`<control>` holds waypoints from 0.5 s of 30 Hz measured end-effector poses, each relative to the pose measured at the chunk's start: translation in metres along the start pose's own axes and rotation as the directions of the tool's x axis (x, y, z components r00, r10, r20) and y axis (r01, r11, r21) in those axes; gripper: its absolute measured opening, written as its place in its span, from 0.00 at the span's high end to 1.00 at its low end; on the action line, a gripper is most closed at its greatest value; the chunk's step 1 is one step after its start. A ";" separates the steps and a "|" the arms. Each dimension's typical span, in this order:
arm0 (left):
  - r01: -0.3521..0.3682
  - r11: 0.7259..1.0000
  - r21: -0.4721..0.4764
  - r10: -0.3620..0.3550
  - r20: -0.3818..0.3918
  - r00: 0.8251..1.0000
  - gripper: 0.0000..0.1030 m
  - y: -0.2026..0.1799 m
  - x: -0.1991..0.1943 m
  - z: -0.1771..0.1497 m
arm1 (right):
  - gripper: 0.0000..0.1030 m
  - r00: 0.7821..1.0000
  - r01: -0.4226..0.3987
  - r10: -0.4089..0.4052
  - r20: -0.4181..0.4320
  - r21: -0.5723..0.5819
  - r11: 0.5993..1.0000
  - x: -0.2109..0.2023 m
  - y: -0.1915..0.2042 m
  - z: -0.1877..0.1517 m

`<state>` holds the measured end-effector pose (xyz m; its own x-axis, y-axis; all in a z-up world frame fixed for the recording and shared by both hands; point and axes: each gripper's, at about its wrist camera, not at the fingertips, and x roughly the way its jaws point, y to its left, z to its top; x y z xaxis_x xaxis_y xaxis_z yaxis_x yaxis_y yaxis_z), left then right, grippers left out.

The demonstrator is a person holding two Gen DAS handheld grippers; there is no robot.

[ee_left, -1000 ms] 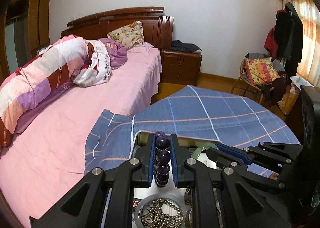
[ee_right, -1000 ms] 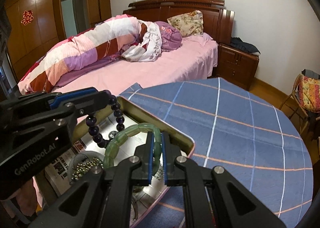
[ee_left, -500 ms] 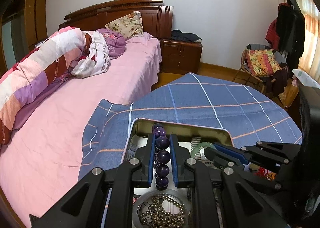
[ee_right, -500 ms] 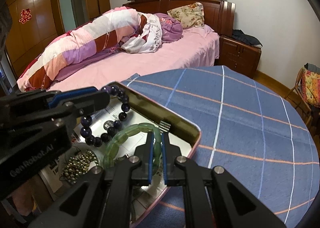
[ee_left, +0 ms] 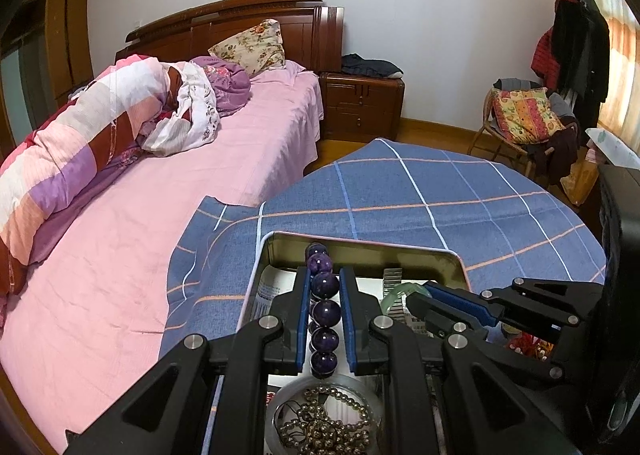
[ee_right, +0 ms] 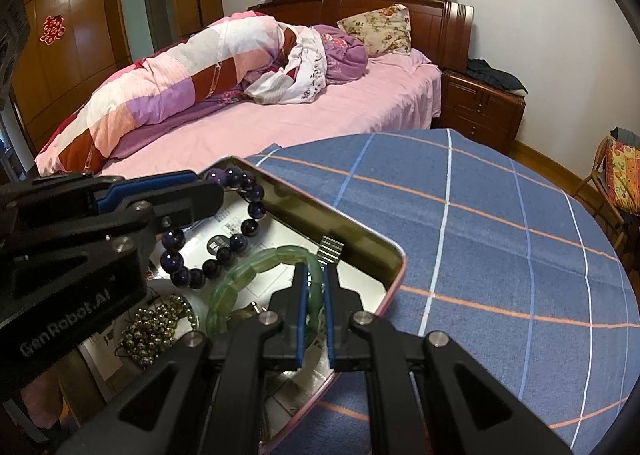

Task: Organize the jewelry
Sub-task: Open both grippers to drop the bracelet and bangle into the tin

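A purple bead bracelet [ee_left: 325, 311] hangs between the blue pads of my left gripper [ee_left: 324, 275], which is shut on it over a metal tin [ee_left: 360, 245]. In the right wrist view the purple bracelet [ee_right: 250, 215] loops down from the left gripper [ee_right: 208, 191] onto the printed paper lining the tin [ee_right: 360, 237]. My right gripper [ee_right: 313, 269] is shut on a pale green stone bracelet [ee_right: 240, 275], whose far side rests in the tin. From the left wrist view the right gripper [ee_left: 414, 295] comes in from the right with the green bracelet [ee_left: 400, 290] at its tip.
A round dish of small metallic beads [ee_left: 324, 423] sits at the tin's near end, and these beads [ee_right: 148, 327] also show in the right wrist view. A small ribbed metal piece [ee_right: 332, 249] lies by the tin's far wall. The tin stands on a blue checked tablecloth [ee_right: 500, 235]. A pink bed [ee_left: 140, 235] borders the table.
Both views have dipped slightly toward the tin. The purple bracelet's loop has settled lower and spread wider on the paper. Both grips are unchanged.
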<state>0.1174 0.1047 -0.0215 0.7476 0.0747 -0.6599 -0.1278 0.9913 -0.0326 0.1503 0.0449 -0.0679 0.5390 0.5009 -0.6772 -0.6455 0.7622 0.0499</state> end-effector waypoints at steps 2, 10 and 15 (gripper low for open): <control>0.001 1.000 -0.005 -0.001 0.001 1.000 0.86 0.001 -0.002 0.000 | 0.86 1.000 -0.005 0.005 0.004 0.011 1.000 -0.001 0.000 -0.001; -0.028 1.000 -0.012 0.028 0.053 0.998 0.27 -0.002 -0.021 -0.002 | 0.37 0.998 -0.014 0.014 0.054 0.005 1.000 -0.023 0.004 0.002; -0.001 0.998 -0.058 0.008 0.119 0.993 0.26 0.000 -0.051 -0.005 | 0.37 0.999 0.015 -0.017 0.048 0.048 0.999 -0.053 -0.022 -0.015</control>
<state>0.0761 0.1000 0.0082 0.8191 0.0946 -0.5657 -0.1660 0.9832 -0.0759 0.1278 -0.0052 -0.0443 0.5755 0.5071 -0.6416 -0.6108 0.7882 0.0751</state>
